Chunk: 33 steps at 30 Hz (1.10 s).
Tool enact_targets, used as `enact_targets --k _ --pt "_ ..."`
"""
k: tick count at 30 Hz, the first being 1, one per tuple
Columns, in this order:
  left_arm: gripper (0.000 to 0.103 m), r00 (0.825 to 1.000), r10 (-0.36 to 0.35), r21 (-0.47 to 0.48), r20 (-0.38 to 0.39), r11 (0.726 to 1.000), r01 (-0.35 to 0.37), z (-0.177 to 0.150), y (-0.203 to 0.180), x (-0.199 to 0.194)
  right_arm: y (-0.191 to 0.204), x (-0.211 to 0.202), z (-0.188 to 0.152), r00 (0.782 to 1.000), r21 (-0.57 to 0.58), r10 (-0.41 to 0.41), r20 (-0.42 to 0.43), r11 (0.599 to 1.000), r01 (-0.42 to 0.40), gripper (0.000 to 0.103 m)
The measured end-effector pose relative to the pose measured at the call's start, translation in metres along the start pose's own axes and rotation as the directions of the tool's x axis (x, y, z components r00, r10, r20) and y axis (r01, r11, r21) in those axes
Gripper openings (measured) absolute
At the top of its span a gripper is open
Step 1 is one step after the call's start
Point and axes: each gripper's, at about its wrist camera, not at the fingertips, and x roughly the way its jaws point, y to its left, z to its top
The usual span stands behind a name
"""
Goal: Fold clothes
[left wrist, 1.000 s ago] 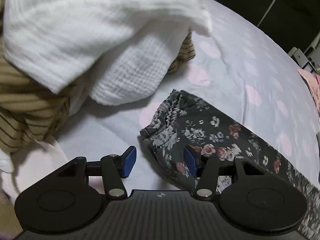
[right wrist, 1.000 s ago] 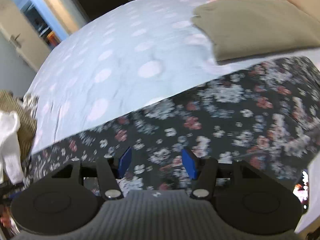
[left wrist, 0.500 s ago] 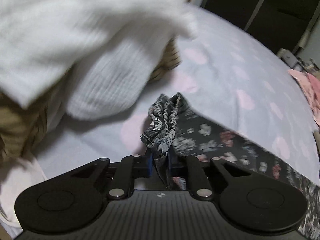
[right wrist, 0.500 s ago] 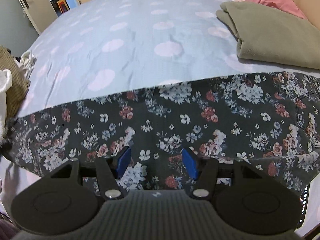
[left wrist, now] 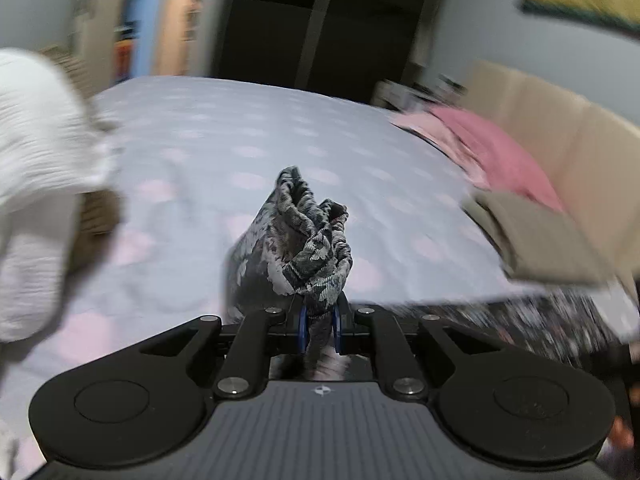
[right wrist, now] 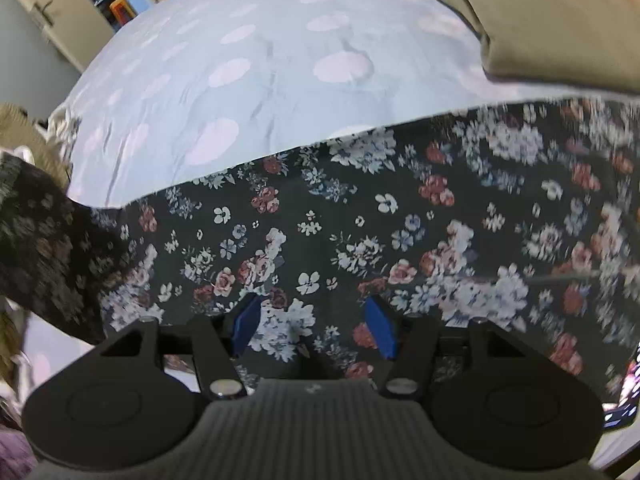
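Floral garment [right wrist: 360, 240] spread flat across near half of bed, dark fabric with small white and red flowers, running 9 to 3 o'clock in right wrist view; one gathered elastic end [left wrist: 308, 248] bunched and lifted off the sheet, pinched in left gripper [left wrist: 319, 330]. Jaws nearly together on that bunch, blue pads hard against cloth both sides. Likely held up to carry this end over the rest for a first fold, judging by lifted end at 9 o'clock in right view. Right gripper [right wrist: 314, 330] hanging low over middle of garment, jaws wide, nothing between blue pads, only print showing through the gap; probably placed to pin or catch the cloth while left does the carrying. Whether touching fabric, cannot tell.

Folded olive piece [right wrist: 560, 28] at 1 o'clock in right view, lying on the sheet just beyond garment's far edge, looks done and set aside. Pink bedding [left wrist: 492, 148] at 2 o'clock in left view, against beige headboard [left wrist: 560, 136]. White textured cloth [left wrist: 36, 160] at 9 o'clock in left view, heaped over something tan, blurred.

Bed sheet [right wrist: 260, 64] pale blue-grey with pinkish round spots, lightly creased, soft surface. Dark wardrobe [left wrist: 320, 28] at 12 o'clock past bed, door with handle [right wrist: 44, 16] at 10 o'clock in right view. Left view heavily motion-blurred at edges
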Motion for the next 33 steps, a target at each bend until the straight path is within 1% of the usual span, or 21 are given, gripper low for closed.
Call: enact_targets --k 3,5,7,10,13,15,17,18,20,23,24,26,27,28,29,31,33 --pt "0.01 0.996 -0.041 0.093 -0.078 0.995 0.048 -0.019 -0.028 0.015 -0.007 0.004 -0.001 0.999 0.068 0.046 -0.019 0.997 -0.045 0.064" --pt "0.01 0.992 -0.036 0.18 -0.124 0.982 0.058 -0.039 -0.047 0.02 -0.01 0.007 -0.001 0.996 0.111 0.081 -0.031 0.991 -0.077 0.064" --pt "0.01 0.985 -0.014 0.281 -0.17 0.958 0.061 -0.059 -0.064 0.022 -0.013 0.01 -0.002 0.992 0.154 0.122 -0.039 0.981 -0.114 0.065" --pt "0.012 0.97 0.039 0.394 -0.238 0.917 0.06 -0.087 -0.079 0.034 -0.017 0.017 -0.003 0.982 0.223 0.18 -0.06 0.961 -0.163 0.065" --pt "0.019 0.964 0.06 0.479 -0.258 0.875 0.074 -0.104 -0.085 0.034 -0.014 0.022 -0.003 0.982 0.217 0.175 -0.074 0.964 -0.155 0.065" --pt "0.027 0.962 0.033 0.492 -0.27 0.864 0.109 -0.105 -0.083 0.027 -0.012 0.023 -0.004 0.983 0.202 0.165 -0.079 0.968 -0.147 0.065" --pt "0.04 0.958 -0.017 0.472 -0.287 0.868 0.157 -0.102 -0.077 0.016 -0.01 0.024 -0.005 0.981 0.196 0.171 -0.087 0.969 -0.151 0.065" --pt "0.042 0.956 -0.046 0.455 -0.29 0.872 0.18 -0.099 -0.074 0.011 -0.009 0.024 -0.006 0.98 0.194 0.176 -0.09 0.969 -0.156 0.065" --pt "0.043 0.955 -0.089 0.428 -0.284 0.879 0.209 -0.091 -0.072 0.004 -0.008 0.025 -0.007 0.979 0.187 0.18 -0.094 0.969 -0.16 0.065" --pt "0.042 0.97 -0.084 0.42 -0.229 0.89 0.177 -0.084 -0.075 0.002 -0.005 0.025 -0.008 0.979 0.175 0.18 -0.099 0.971 -0.161 0.065" --pt "0.042 0.972 -0.078 0.416 -0.223 0.894 0.168 -0.083 -0.075 0.004 -0.005 0.025 -0.009 0.979 0.172 0.177 -0.101 0.972 -0.158 0.065" --pt "0.032 0.967 -0.09 0.409 -0.236 0.894 0.183 -0.081 -0.076 0.012 -0.005 0.027 -0.009 0.979 0.169 0.173 -0.105 0.974 -0.154 0.065" --pt "0.029 0.966 -0.092 0.411 -0.241 0.892 0.187 -0.082 -0.077 0.016 -0.004 0.028 -0.01 0.979 0.167 0.171 -0.107 0.974 -0.152 0.065" --pt "0.025 0.967 -0.093 0.412 -0.239 0.891 0.188 -0.082 -0.077 0.018 -0.004 0.028 -0.01 0.979 0.165 0.17 -0.108 0.975 -0.151 0.065" --pt "0.012 0.967 -0.095 0.413 -0.236 0.891 0.188 -0.082 -0.076 0.02 -0.004 0.028 -0.01 0.98 0.163 0.169 -0.109 0.975 -0.15 0.065" --pt "0.009 0.968 -0.099 0.414 -0.23 0.89 0.19 -0.081 -0.076 0.023 -0.004 0.028 -0.01 0.98 0.159 0.167 -0.109 0.976 -0.149 0.065" --pt "0.008 0.972 -0.096 0.429 -0.214 0.885 0.182 -0.076 -0.073 0.014 -0.004 0.027 -0.011 0.98 0.156 0.167 -0.108 0.976 -0.149 0.065"
